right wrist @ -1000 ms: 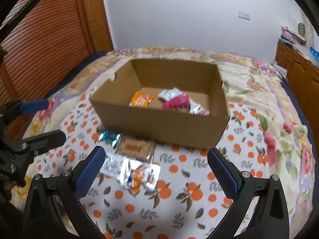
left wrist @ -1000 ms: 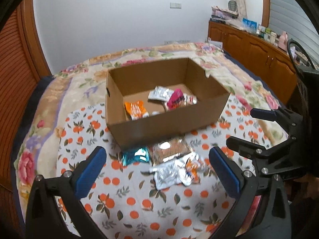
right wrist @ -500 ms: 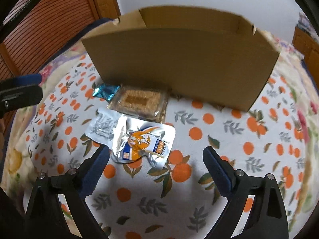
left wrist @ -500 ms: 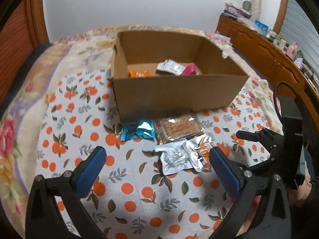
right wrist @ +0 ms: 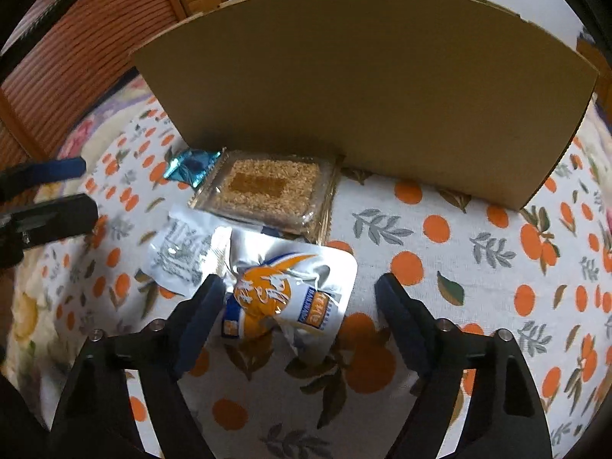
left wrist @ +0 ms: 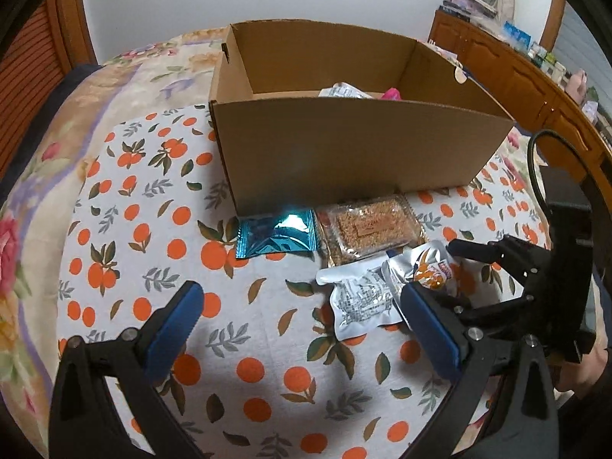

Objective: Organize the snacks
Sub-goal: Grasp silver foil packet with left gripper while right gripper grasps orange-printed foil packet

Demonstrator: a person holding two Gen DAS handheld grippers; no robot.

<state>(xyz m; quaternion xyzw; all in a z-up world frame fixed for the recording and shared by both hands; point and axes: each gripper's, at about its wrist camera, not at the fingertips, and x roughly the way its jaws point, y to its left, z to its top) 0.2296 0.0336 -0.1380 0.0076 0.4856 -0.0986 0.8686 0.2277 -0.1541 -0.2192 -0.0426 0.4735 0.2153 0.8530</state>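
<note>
Right gripper [right wrist: 298,298] low over the bedspread [right wrist: 440,306], jaws closing, pads not yet pressing anything. The silver pouch with orange print [right wrist: 283,294] lies between them: left finger at its left edge, right finger apart from its right edge. Overlapping that pouch on its left, a plain silver pouch [right wrist: 179,252]. Beyond both, toward the box, a clear pack of brown crumbly snack [right wrist: 264,187] lies against the base of the cardboard box [right wrist: 363,88]; a teal foil packet [right wrist: 193,164] sits just left of it, also at the box's near wall. That wall fills the right wrist view and hides the box interior. Left gripper [left wrist: 302,317] released, jaws wide, nothing between them but bare bedspread; its right finger [left wrist: 428,325] covers the corner of the plain silver pouch [left wrist: 359,302]. From the left wrist view, a silver packet [left wrist: 344,91] and a pink one [left wrist: 392,93] show over the box rim. Wooden cabinets [left wrist: 508,76] run along the right side of the bed.
</note>
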